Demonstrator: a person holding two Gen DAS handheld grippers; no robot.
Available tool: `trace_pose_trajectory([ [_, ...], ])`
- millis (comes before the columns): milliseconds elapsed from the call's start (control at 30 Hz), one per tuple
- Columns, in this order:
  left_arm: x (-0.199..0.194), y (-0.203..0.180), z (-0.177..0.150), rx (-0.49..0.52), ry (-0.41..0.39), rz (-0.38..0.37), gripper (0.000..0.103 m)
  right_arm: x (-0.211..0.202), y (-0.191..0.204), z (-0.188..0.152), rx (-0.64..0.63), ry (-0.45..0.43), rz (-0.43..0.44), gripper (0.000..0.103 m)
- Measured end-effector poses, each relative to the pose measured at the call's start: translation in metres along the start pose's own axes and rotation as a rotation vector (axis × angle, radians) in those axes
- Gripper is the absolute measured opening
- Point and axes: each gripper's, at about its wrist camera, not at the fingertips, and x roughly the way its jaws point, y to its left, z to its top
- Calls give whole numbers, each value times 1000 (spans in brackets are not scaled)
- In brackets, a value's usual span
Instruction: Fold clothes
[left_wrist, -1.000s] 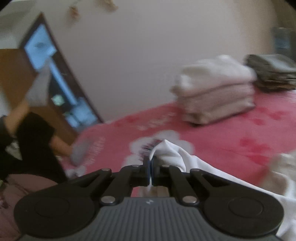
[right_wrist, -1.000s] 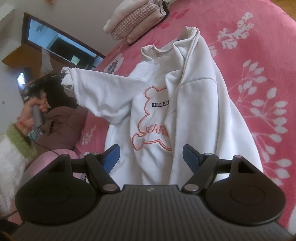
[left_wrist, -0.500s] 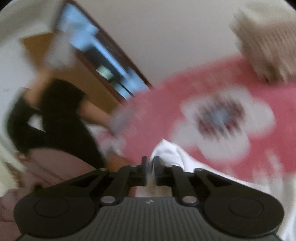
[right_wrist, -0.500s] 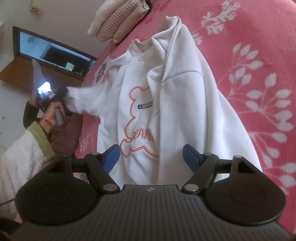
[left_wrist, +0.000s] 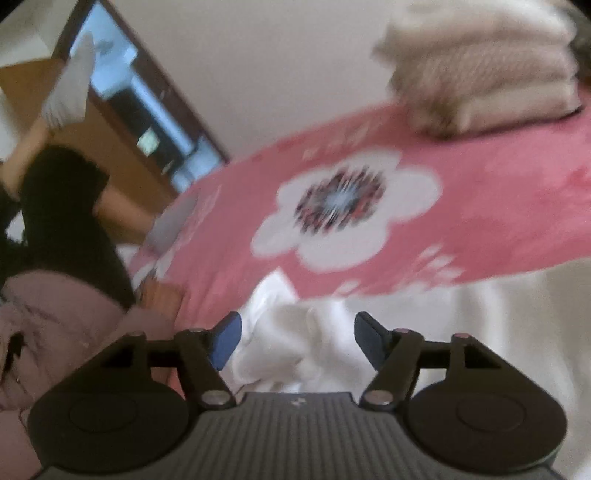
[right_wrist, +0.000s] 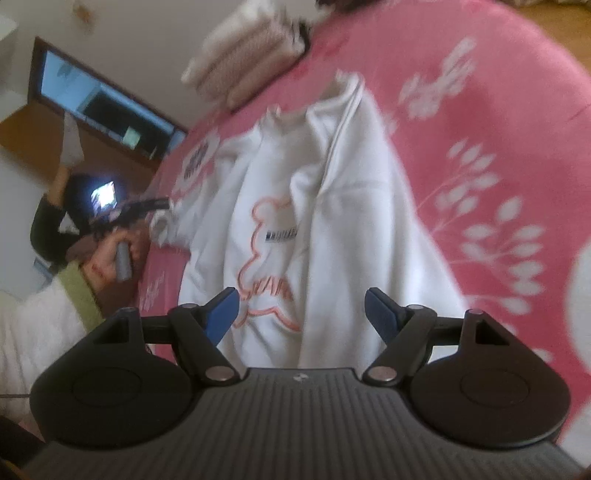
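Pink flowered bedspread (right_wrist: 480, 155) with a white sweatshirt (right_wrist: 332, 229) spread across it.

At the left edge a second person (left_wrist: 62, 206) in black sits beside the bed near a dark-framed mirror (left_wrist: 147, 122). The left gripper (left_wrist: 297, 334), held by a hand (right_wrist: 110, 258) in a green-cuffed sleeve, has its 2 blue fingers apart over the sweatshirt's bunched sleeve end (left_wrist: 295, 332). The right gripper (right_wrist: 301, 314) hovers above the hem with fingers apart, gripping nothing. The bear print (right_wrist: 269, 258) faces up. A stack of folded clothes (right_wrist: 251, 70) sits at the far edge.
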Motion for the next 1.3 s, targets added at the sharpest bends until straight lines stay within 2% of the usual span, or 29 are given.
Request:
trace_pose_trajectory([
  [67, -32, -15, -7, 33, -39, -99, 76, -20, -6, -4, 4, -54, -29, 76],
  [167, -81, -37, -17, 83, -97, -247, 79, -41, -22, -22, 8, -64, -147, 76],
  [333, -147, -87, -56, 190, -68, -559, 79, -54, -40, -63, 37, 35, -271, 76],
  [367, -154, -94, -63, 206, -64, -588, 79, -57, -42, -71, 38, 49, -289, 76],
  [433, -164, -105, -75, 232, -64, -617, 79, -65, -36, -81, -1, 30, -314, 75],
  [500, -173, -116, -86, 257, -63, -646, 78, -71, -23, -84, -55, 23, -258, 75],
  [567, -182, -127, -97, 283, -62, -674, 79, -69, -4, -89, -126, 49, -137, 75],
  [667, -196, -144, -115, 321, -61, -717, 78, -47, 14, -95, -183, 192, 13, 75],
  [767, -196, -143, -120, 323, -57, -727, 79, -24, 21, -105, -216, 336, 55, 75],
  [1067, -198, -135, -135, 311, -61, -721, 78, 10, -6, -156, 66, 574, 124, 76],
  [1200, -199, -138, -139, 313, -64, -708, 78, 28, -17, -175, 210, 520, 176, 74],
  [1233, -199, -138, -140, 315, -67, -702, 78, 31, -18, -179, 239, 504, 189, 62],
  [1267, -199, -137, -141, 317, -69, -697, 79, 30, -18, -176, 245, 498, 185, 31],
  [1300, -200, -137, -143, 322, -75, -697, 79, 29, -18, -173, 250, 492, 180, 18],
])
